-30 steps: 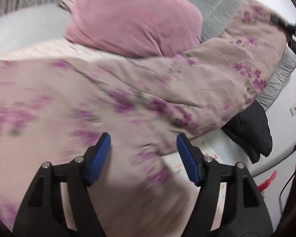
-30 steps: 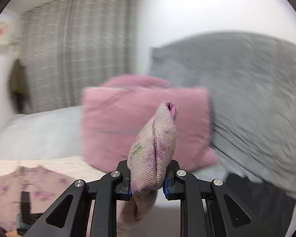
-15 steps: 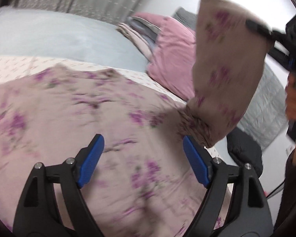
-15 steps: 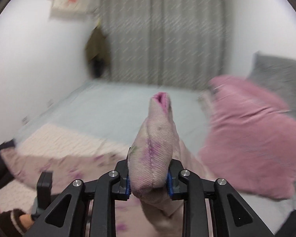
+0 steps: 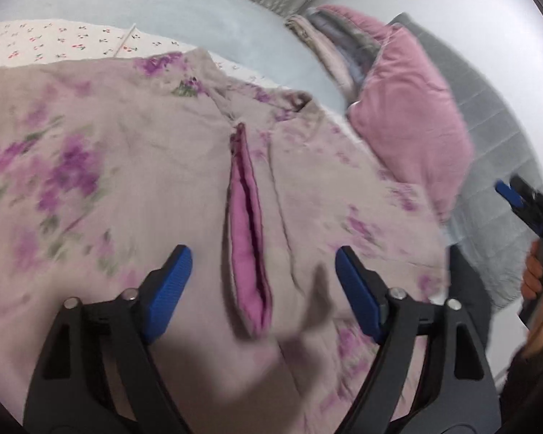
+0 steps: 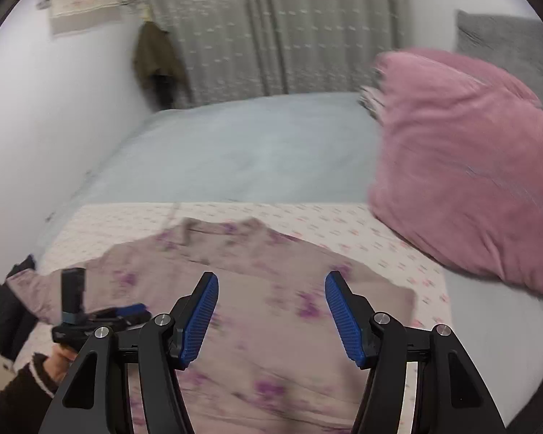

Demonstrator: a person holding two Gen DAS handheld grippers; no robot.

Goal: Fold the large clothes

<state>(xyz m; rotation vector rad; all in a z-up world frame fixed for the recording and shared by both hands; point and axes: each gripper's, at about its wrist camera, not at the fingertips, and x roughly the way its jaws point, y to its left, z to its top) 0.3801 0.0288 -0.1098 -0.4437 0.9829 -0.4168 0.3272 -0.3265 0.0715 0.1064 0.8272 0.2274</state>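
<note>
A large beige garment with purple flowers (image 5: pixel 134 188) lies spread on the bed; a sleeve with a pink lining (image 5: pixel 248 242) lies folded across its middle. My left gripper (image 5: pixel 262 289) is open and empty just above the sleeve cuff. My right gripper (image 6: pixel 271 320) is open and empty above the garment (image 6: pixel 271 311). The right gripper also shows at the right edge of the left wrist view (image 5: pixel 525 206), and the left gripper shows at the lower left of the right wrist view (image 6: pixel 101 316).
A big pink pillow (image 6: pixel 470 166) and a grey quilt (image 5: pixel 499 152) lie at the head of the bed. A cherry-print sheet (image 5: pixel 54 39) lies under the garment, with a pale blue sheet (image 6: pixel 242 144) beyond. A dark garment (image 6: pixel 11 311) lies at the left bed edge.
My right gripper carried the sleeve over the garment's body, opened and let it go. The sleeve now lies flat on the garment. My left gripper stayed open.
</note>
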